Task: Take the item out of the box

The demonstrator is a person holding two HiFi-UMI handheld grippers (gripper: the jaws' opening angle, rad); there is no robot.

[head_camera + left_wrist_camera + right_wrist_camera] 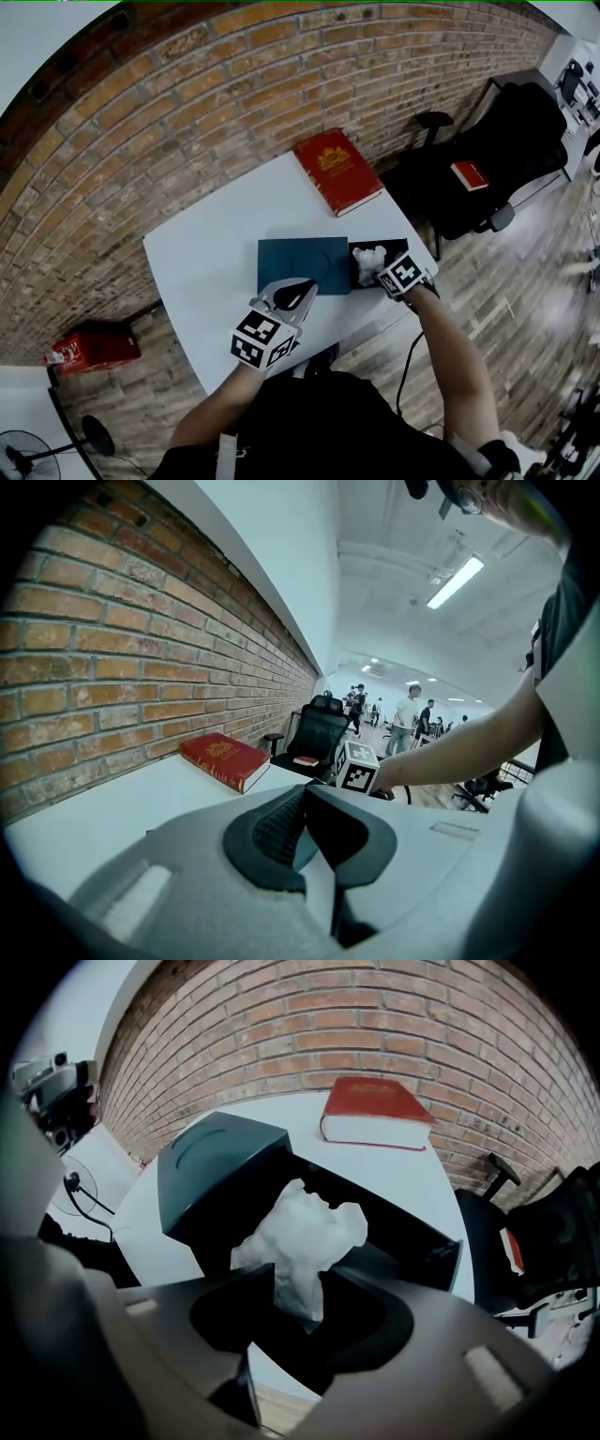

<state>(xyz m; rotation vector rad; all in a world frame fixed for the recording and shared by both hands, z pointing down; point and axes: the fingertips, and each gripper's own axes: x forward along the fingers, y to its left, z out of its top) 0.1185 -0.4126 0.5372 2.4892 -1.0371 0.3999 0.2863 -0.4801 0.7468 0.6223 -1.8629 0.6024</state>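
Observation:
A black box (356, 278) stands open at the white table's (211, 248) front right, its teal lid (302, 262) lying flat beside it on the left. A white crumpled item (368, 257) sticks up out of the box. My right gripper (382, 272) reaches in from the near side. In the right gripper view the white item (305, 1227) fills the gap between the jaws, and my right gripper (295, 1274) is shut on its lower part. My left gripper (302, 289) hovers at the lid's near edge, shut, with nothing between its fingers (281, 827).
A red hardback book (337, 171) lies at the table's far edge by the brick wall. A black office chair (497, 155) with a small red book (471, 175) stands to the right. A red box (89, 349) and a fan (33, 450) sit on the floor at left.

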